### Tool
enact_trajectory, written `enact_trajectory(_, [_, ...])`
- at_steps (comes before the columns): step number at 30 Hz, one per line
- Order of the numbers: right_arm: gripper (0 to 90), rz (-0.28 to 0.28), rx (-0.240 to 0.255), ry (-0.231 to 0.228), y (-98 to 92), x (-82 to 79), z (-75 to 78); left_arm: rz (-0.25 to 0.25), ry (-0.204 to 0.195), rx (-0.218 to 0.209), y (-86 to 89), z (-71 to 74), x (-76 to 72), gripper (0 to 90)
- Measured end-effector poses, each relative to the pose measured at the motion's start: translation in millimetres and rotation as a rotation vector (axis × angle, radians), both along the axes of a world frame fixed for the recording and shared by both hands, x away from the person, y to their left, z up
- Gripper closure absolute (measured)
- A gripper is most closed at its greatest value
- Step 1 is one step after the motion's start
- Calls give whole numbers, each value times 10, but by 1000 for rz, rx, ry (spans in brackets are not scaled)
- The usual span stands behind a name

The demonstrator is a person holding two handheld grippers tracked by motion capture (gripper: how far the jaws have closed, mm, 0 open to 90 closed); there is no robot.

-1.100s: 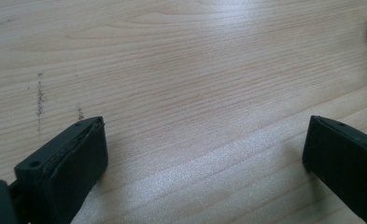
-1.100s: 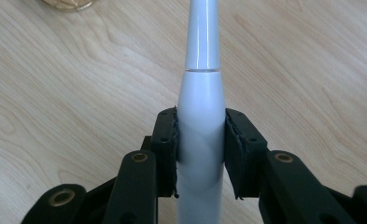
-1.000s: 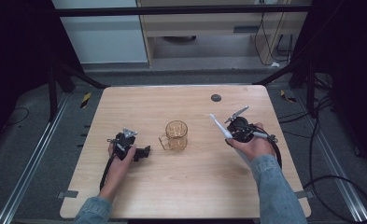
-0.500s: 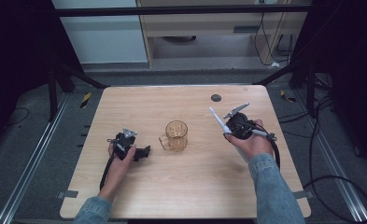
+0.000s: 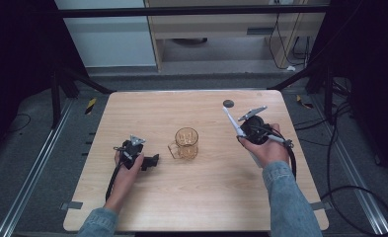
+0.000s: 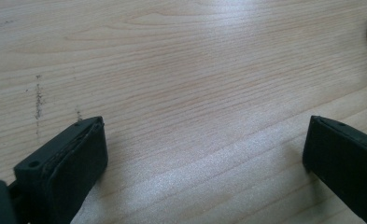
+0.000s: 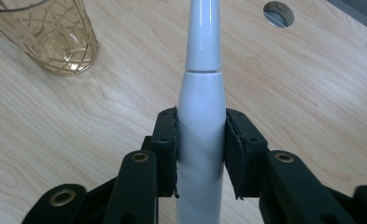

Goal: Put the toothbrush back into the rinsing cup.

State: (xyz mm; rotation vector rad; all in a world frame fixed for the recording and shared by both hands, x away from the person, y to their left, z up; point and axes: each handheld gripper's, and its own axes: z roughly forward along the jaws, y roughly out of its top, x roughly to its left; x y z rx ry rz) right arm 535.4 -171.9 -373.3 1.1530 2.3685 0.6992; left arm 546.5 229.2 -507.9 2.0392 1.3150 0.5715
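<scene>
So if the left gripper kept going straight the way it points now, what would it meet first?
Probably the bare wooden table: the left gripper has open jaws angled down at it. The glass mug lies off to one side, though depth is hard to judge.

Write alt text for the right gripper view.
The right gripper is shut on a white toothbrush-like handle, its two black fingers pressing either side. Behind it on the wooden table stand an amber glass mug at upper left and a round hole at upper right.
</scene>
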Motion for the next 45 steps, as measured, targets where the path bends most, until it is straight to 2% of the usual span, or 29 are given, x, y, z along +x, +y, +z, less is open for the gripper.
enact_trajectory(2, [670, 1, 1, -12, 13, 11, 11, 0, 0, 0, 0, 0, 1, 0])
enact_trajectory(10, [670, 3, 59, -55, 113, 20, 126, -1, 0, 0, 1, 0, 1, 0])
enact_trajectory(14, [669, 12, 58, -70, 173, 19, 183, -1, 0, 0, 0, 0, 1, 0])
enact_trajectory(18, [670, 6, 81, -93, 205, 26, 227, 1, -2, -3, -1, -1, 1, 0])
enact_trajectory(28, [669, -43, 126, -169, 286, 31, 280, 0, -1, -3, -1, -1, 2, 0])
enact_trajectory(33, [670, -69, 134, -211, 332, 20, 301, 0, -1, -3, 0, -1, 3, 0])
enact_trajectory(39, [670, -75, 149, -226, 389, 15, 321, 0, -1, -2, 0, -1, 3, 0])
enact_trajectory(45, [670, -85, 161, -260, 457, 4, 365, -1, -2, 0, 1, 0, 4, 0])
